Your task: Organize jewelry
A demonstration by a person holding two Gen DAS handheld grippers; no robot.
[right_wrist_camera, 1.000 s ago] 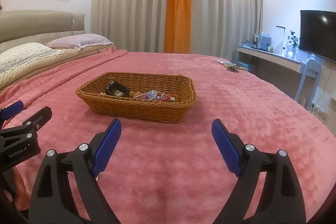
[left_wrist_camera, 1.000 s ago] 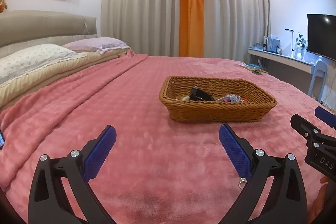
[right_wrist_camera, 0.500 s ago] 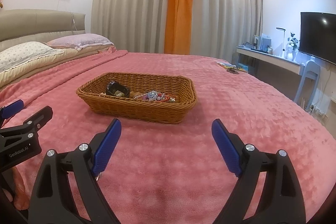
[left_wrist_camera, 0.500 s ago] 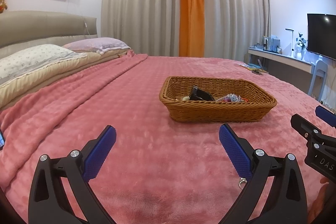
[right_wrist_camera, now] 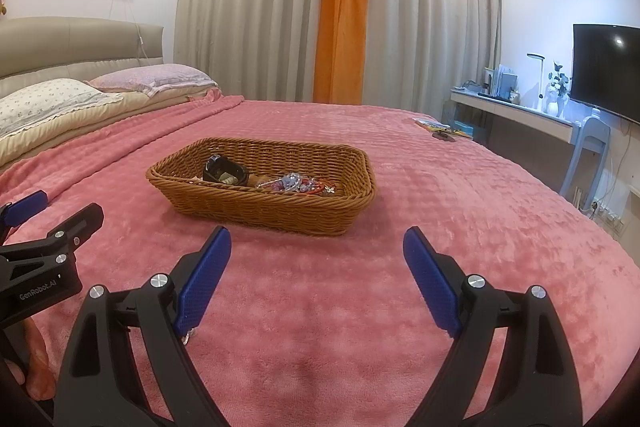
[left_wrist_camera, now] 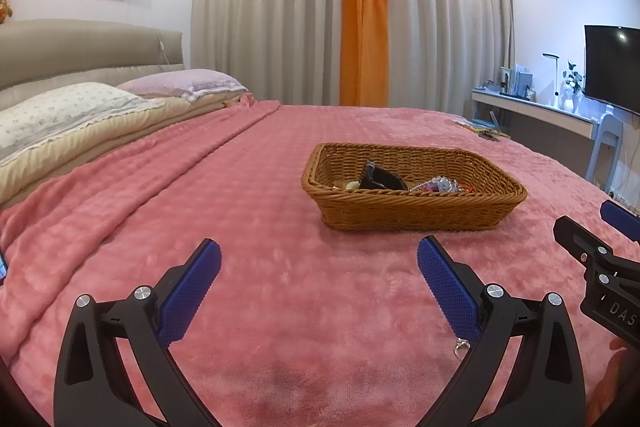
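Here, both tongs hang spread and empty above the pink blanket (left_wrist_camera: pixel 280 307), short of the basket (left_wrist_camera: pixel 412 215).

I see the left tongs (left_wrist_camera: pixel 319 261) and the right tongs (right_wrist_camera: pixel 317 247) side by side, each with its blue pads wide apart and nothing between them. The jewelry (right_wrist_camera: pixel 296 183), a tangle of beads beside a dark pouch (right_wrist_camera: pixel 224 173), lies in the basket ahead of both, nearer the right pair. A small ring (left_wrist_camera: pixel 460 346) sits loose on the blanket, just under the left tongs' right finger. I judge it the next thing to gather: I would come down straight over it, press lightly into the plush, and close slowly so that it does not slip into the pile.
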